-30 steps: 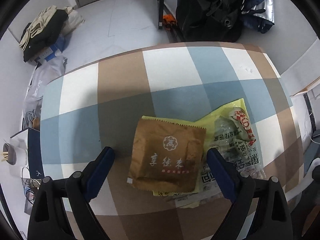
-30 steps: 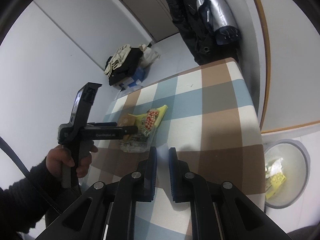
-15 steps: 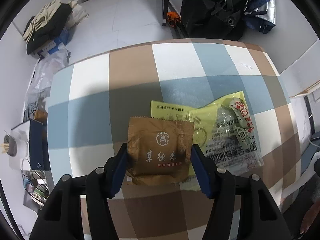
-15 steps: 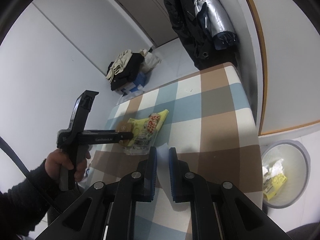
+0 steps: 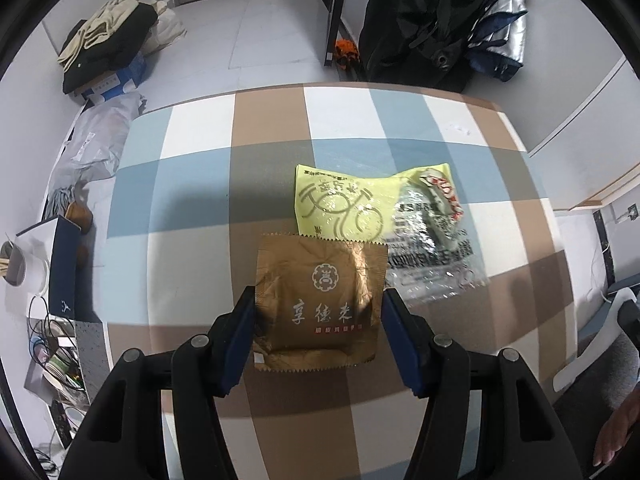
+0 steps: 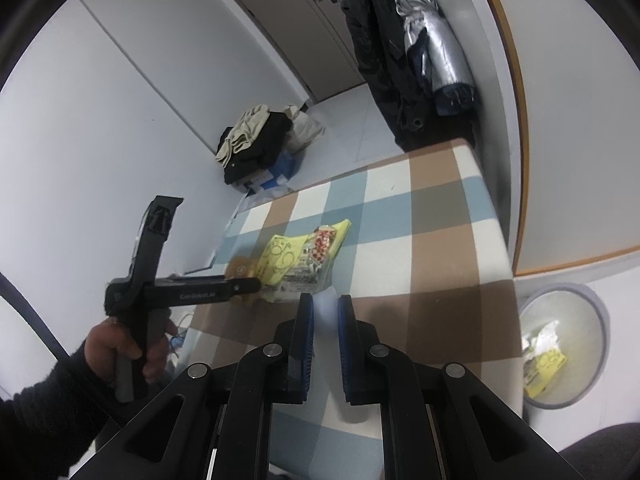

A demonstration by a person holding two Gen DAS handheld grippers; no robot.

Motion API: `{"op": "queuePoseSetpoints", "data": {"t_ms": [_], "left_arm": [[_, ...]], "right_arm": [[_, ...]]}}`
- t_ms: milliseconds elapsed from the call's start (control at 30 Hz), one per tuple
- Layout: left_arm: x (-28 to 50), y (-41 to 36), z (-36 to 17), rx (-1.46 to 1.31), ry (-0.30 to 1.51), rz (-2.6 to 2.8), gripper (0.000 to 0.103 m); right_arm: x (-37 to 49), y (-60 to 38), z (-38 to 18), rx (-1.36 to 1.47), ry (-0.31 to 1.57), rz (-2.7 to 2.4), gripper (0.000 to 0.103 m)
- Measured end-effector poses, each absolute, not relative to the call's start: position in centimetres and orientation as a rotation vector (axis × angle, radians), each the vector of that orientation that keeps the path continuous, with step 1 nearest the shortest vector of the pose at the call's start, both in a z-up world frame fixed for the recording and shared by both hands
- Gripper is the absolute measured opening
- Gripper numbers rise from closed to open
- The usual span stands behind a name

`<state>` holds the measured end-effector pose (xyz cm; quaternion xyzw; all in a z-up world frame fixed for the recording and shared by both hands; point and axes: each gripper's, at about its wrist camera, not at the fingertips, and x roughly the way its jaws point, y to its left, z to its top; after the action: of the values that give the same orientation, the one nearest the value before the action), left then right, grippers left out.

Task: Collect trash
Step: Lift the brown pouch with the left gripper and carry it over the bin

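Note:
A brown foil wrapper with white characters sits between the blue pads of my left gripper, which is shut on its two side edges and holds it over the checked tablecloth. A yellow and clear plastic wrapper lies on the table just beyond it. In the right wrist view the left gripper holds the brown wrapper beside the yellow wrapper. My right gripper hovers over the table's near part, its jaws nearly together with nothing between them.
A round bin with a clear liner and some trash stands on the floor right of the table. Dark coats hang behind the table. A clothes pile lies on the floor. Boxes and a cup stand left.
My left gripper closed from wide open onto the brown wrapper and lifted it off the yellow wrapper toward me. The right gripper has stayed nearly still.

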<state>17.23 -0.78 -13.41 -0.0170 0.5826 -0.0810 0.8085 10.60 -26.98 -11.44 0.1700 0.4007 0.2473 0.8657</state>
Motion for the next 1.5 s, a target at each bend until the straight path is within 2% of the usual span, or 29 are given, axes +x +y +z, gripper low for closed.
{"op": "queuePoseSetpoints", "data": {"t_ms": [433,833,1133,1500], "left_arm": [[14.3,-3.2,-8.4,-0.071,1.096,-0.229,0.057],[12.9,-11.3,-4.1,-0.061,1.010,-0.434,0.057],[13.1,-18.4,-4.2,-0.058,1.043,-0.592,0.057],[14.4,-25.3,-8.5,-0.054,1.179,-0.701,0.057]], "right_arm": [[8.0,-29.7,-4.4,0.349,0.678,0.519,0.011],[3.8,-37.6,-0.2,0.346,0.534,0.310,0.011],[1.3,-45.0,-2.3,0.388,0.579,0.131,0.011],[1.1,-50.7,-8.8,0.422,0.768,-0.002,0.011]]}}
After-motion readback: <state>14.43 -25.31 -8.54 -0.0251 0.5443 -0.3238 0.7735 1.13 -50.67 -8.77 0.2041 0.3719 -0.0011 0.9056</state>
